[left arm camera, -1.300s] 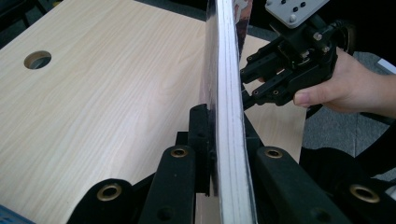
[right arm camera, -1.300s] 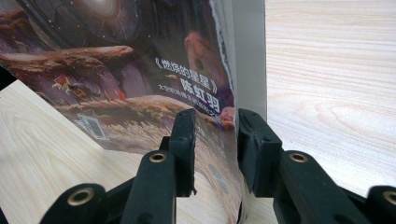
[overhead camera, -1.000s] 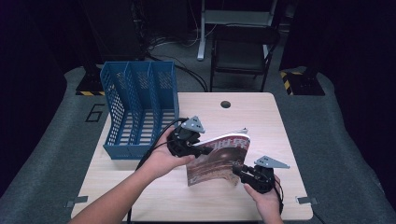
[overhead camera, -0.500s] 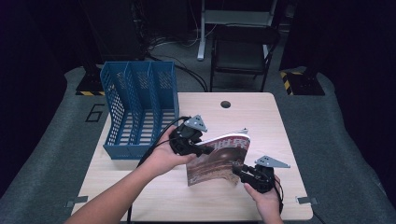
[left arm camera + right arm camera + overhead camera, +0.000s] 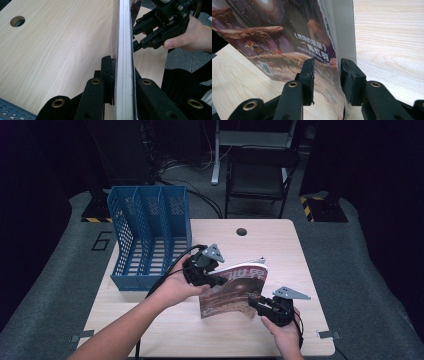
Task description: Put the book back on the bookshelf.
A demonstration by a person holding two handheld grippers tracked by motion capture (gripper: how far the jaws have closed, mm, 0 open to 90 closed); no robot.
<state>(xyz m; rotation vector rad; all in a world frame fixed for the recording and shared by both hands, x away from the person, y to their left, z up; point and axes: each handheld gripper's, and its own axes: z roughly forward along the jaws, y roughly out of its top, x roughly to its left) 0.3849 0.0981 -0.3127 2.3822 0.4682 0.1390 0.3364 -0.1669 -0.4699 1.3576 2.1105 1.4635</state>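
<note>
Wooden counter [image 5: 310, 270]: left gripper [image 5: 212, 279] fingers clamp magazine [image 5: 235, 290] upright; right gripper [image 5: 256, 302] fingers just opening, loose around edge. Keep left grip firm, steer toward blue file rack [image 5: 150, 240].

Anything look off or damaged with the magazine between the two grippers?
Slightly. The magazine stands on edge on the table, clamped by the left gripper. Its cover edge looks ragged and curls away from the pages at the right gripper, whose jaws have just been opening around it. No spill.
</note>
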